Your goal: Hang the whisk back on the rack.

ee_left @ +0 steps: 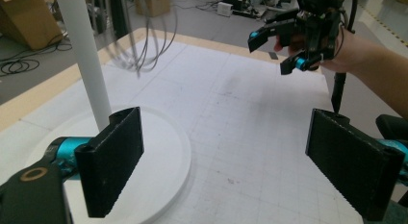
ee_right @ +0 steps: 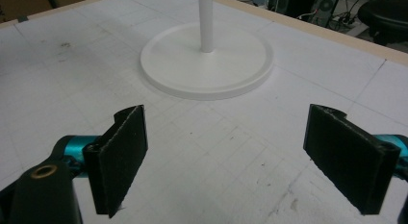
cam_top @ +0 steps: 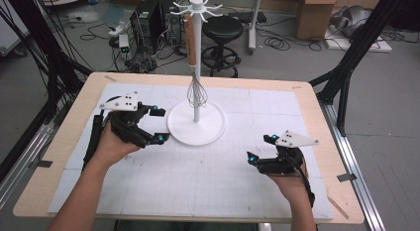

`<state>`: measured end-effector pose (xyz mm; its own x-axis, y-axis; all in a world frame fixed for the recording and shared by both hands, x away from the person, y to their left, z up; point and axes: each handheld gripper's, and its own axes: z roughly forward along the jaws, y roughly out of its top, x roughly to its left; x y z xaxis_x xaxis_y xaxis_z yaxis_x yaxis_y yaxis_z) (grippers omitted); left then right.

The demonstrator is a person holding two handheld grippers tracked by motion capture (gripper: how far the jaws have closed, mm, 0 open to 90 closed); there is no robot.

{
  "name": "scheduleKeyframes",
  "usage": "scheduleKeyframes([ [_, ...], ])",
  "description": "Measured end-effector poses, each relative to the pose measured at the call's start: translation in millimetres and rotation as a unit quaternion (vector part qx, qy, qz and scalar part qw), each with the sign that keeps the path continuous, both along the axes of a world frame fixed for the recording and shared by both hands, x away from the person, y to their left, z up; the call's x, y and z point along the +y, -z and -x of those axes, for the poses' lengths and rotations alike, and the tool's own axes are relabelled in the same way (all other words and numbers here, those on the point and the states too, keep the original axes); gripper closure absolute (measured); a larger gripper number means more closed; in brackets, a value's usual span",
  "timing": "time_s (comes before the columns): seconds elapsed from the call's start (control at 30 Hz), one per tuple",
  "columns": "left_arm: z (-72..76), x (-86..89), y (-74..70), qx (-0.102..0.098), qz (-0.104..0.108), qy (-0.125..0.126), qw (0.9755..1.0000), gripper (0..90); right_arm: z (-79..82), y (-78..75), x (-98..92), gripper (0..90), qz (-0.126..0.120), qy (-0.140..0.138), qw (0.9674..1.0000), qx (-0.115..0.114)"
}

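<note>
From the high view, the whisk (cam_top: 196,87) hangs on the white stand (cam_top: 196,123), so the hanging looks done. The left gripper (cam_top: 157,125) view shows wide, empty jaws beside the stand's base. The right gripper (cam_top: 260,147) view shows open, empty jaws above the surface (ee_right: 72,65).

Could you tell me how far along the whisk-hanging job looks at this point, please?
Done: the wooden-handled wire whisk hangs from a hook of the white utensil stand. In hand: nothing; the left gripper, beside the stand's base, and the right gripper, nearer the person, both stand open and empty. Left: probably just drawing both hands back.
</note>
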<state>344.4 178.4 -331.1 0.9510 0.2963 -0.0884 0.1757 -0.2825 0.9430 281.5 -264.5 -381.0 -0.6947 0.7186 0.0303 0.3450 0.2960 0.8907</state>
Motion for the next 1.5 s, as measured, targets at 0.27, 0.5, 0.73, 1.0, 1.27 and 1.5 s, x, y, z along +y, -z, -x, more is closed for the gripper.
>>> scheduleKeyframes([
  [0.27, 9.8, 9.9, 34.5, 0.01, -0.006, -0.02, 0.9997, 9.9, 0.1, -0.5, 2.4, 14.6, 0.003, -0.003, 1.0, -0.002],
  [0.5, 11.8, 9.3, 45.0, 0.015, -0.012, -0.025, 0.9995, 6.8, 0.7, 0.4, 3.9, 14.6, 0.014, -0.004, 0.9999, -0.002],
  [0.73, 16.7, 7.8, 53.7, 0.023, -0.008, -0.029, 0.9993, 1.7, 1.8, -0.2, 2.3, 14.6, 0.012, -0.003, 0.9999, -0.004],
  [1.0, 20.0, 18.9, 58.6, 0.026, -0.004, -0.036, 0.999, 1.7, 1.1, 1.7, 2.9, 14.5, 0.012, -0.006, 0.9999, -0.002],
  [1.27, 20.3, 18.0, 59.0, 0.026, -0.001, -0.03, 0.9992, 1.7, 1.4, 2.2, 3.9, 14.6, 0.014, -0.003, 0.9999, 0.002],
  [1.5, 20.0, 17.8, 59.2, 0.025, -0.003, -0.032, 0.9992, 1.7, 0.9, 3.3, 5.4, 14.6, 0.015, -0.004, 0.9999, 0.004],
])
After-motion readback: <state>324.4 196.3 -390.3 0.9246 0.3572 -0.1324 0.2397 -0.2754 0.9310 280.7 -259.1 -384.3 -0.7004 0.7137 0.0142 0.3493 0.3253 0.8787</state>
